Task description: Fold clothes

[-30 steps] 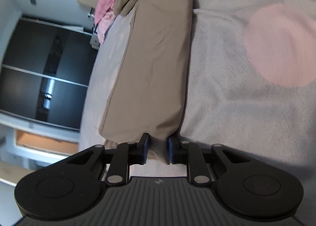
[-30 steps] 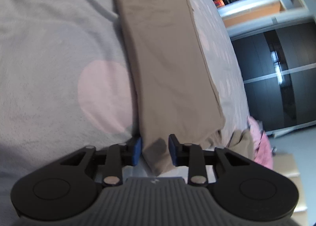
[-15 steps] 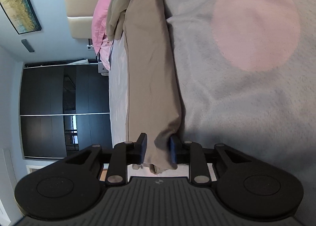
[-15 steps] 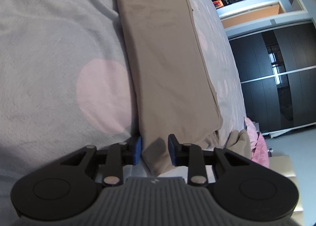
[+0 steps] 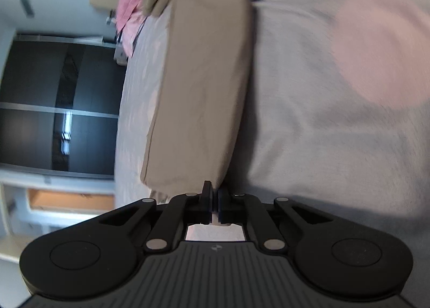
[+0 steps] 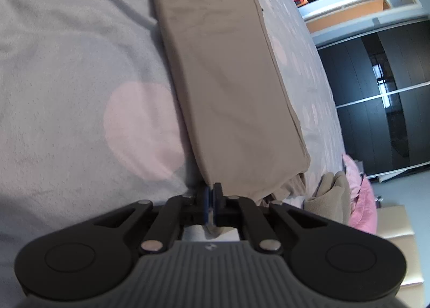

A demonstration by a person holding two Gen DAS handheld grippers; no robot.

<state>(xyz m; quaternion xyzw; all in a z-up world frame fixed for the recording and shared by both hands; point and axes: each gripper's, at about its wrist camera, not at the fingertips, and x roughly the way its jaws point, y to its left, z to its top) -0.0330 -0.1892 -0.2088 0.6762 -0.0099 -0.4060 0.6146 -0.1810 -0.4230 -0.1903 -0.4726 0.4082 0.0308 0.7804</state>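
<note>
Your left gripper (image 5: 212, 201) and right gripper (image 6: 211, 200) have just been closing and now each pinch a near corner of the long tan folded garment (image 5: 204, 87), lying mid-frame on the grey pink-dotted bedspread (image 5: 336, 125). Lengthwise folding looks done; the crosswise fold remains, as does the crumpled pile (image 6: 330, 195) at lower right.

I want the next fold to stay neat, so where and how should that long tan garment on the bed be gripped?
Grip the tan garment at the two corners of its long folded edge, one per end, coming in from each short end. The strip is long and limp. Both tongs, left and right, are shut on those corners.
</note>
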